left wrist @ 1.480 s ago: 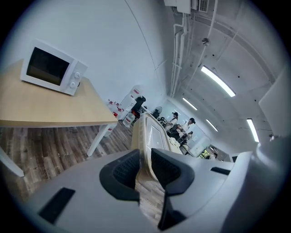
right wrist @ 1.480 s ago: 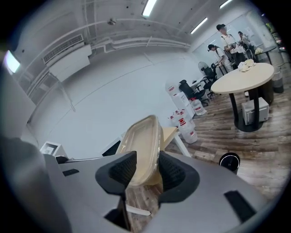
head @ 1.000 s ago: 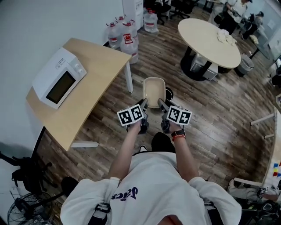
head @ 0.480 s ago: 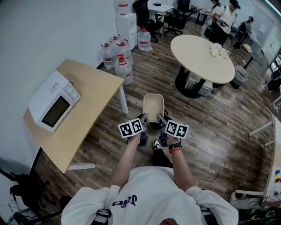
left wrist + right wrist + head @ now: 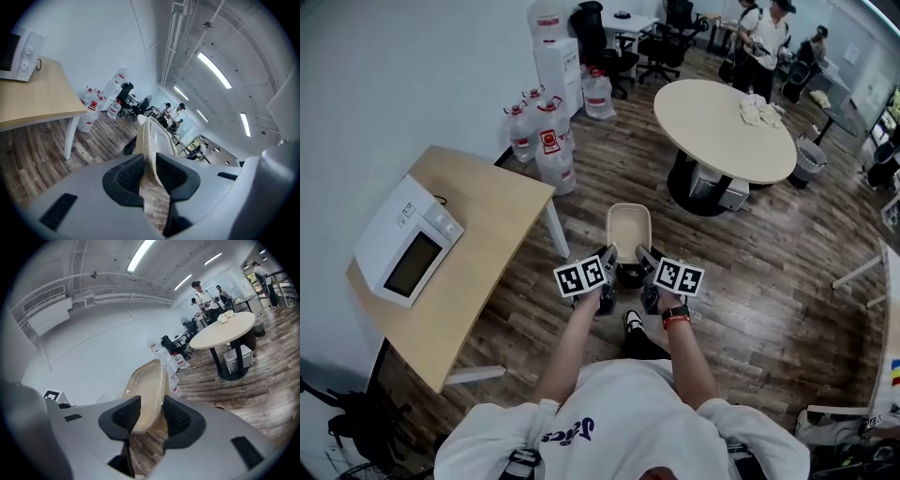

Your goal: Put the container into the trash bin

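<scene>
- Head view: the container [image 5: 628, 223] is in the air in front of the person, over the wood floor [image 5: 750, 272], with the desk [image 5: 487, 216] at the left and the round table [image 5: 727, 127] farther at the right.
- The left gripper [image 5: 607, 253] has the container's near left corner and the right gripper [image 5: 641, 253] has its near right corner. The container reaches from both toward the far side.
- The container is a beige shallow tray, longer than wide, with rounded corners and a raised rim. Its open side is up and it looks empty.
- A dark thing [image 5: 630, 275] shows under its near end; I cannot tell what it is.
- Only this view shows the microwave [image 5: 403, 253] on the desk.
- Left gripper view: the left gripper [image 5: 151, 174] is closed on the container [image 5: 153, 136]. The rim stands thin and edge-on between the two black pads [image 5: 130, 176], so its shape cannot be read here.
- This view also shows the ceiling lamps [image 5: 213, 70], which the head view does not.
- Right gripper view: the right gripper [image 5: 150, 418] also grips the container [image 5: 147, 387] at the rim, between both pads. Here one broad beige face shows, smooth, with a rounded outline.
- The round table [image 5: 225, 331] stands far at the right, and people [image 5: 204, 298] are behind it.
</scene>
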Demonstrator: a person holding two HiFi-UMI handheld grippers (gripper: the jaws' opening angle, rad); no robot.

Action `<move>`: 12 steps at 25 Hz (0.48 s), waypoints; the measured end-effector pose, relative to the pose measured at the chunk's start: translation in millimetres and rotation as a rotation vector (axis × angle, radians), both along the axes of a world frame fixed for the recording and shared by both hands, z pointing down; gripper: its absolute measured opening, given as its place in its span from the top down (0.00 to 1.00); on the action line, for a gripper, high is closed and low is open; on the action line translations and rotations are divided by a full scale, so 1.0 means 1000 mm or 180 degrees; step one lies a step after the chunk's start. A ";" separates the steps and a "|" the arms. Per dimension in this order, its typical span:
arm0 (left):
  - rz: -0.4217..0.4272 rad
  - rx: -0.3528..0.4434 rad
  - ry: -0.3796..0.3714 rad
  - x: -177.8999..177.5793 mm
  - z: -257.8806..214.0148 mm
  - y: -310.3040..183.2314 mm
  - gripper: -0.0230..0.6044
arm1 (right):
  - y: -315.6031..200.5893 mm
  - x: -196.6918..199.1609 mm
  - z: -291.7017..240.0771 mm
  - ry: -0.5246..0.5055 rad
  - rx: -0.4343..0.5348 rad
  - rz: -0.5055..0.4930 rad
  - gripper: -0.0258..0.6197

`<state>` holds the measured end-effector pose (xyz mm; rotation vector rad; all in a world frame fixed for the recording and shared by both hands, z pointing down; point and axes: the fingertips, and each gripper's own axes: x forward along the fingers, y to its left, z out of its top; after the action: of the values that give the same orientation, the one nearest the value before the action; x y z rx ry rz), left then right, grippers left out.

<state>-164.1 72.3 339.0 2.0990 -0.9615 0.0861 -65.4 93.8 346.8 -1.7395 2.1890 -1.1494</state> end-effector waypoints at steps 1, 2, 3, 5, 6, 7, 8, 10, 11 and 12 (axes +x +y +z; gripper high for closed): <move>0.0004 -0.0018 0.0001 0.002 0.002 -0.003 0.81 | -0.003 0.002 0.002 0.0003 -0.0014 -0.0001 0.71; 0.0007 -0.0034 -0.0001 0.004 0.005 -0.005 0.81 | -0.006 0.004 0.004 -0.0001 -0.0029 -0.0004 0.71; 0.0009 -0.0046 -0.0004 0.005 0.006 -0.008 0.81 | -0.008 0.005 0.006 -0.0012 -0.0042 -0.0009 0.71; 0.0013 -0.0061 -0.0013 0.008 0.010 -0.013 0.81 | -0.014 0.007 0.010 -0.0037 -0.0070 -0.0020 0.71; 0.0014 -0.0069 -0.0018 0.008 0.012 -0.015 0.81 | -0.016 0.008 0.013 -0.0041 -0.0085 -0.0025 0.71; 0.0016 -0.0080 -0.0024 0.009 0.014 -0.017 0.81 | -0.018 0.008 0.015 -0.0038 -0.0102 -0.0031 0.71; 0.0019 -0.0095 -0.0032 0.009 0.018 -0.020 0.81 | -0.020 0.009 0.018 -0.0030 -0.0121 -0.0035 0.71; 0.0029 -0.0126 -0.0068 0.011 0.025 -0.026 0.81 | -0.027 0.011 0.026 -0.0021 -0.0167 -0.0038 0.71; 0.0033 -0.0140 -0.0092 0.014 0.029 -0.030 0.81 | -0.031 0.013 0.031 -0.0025 -0.0195 -0.0035 0.71; 0.0040 -0.0156 -0.0115 0.017 0.033 -0.033 0.81 | -0.034 0.016 0.035 -0.0034 -0.0223 -0.0029 0.71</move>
<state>-147.4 39.2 372.4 2.0651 -0.9583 0.1529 -49.6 59.7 382.3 -1.7474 2.1781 -1.2491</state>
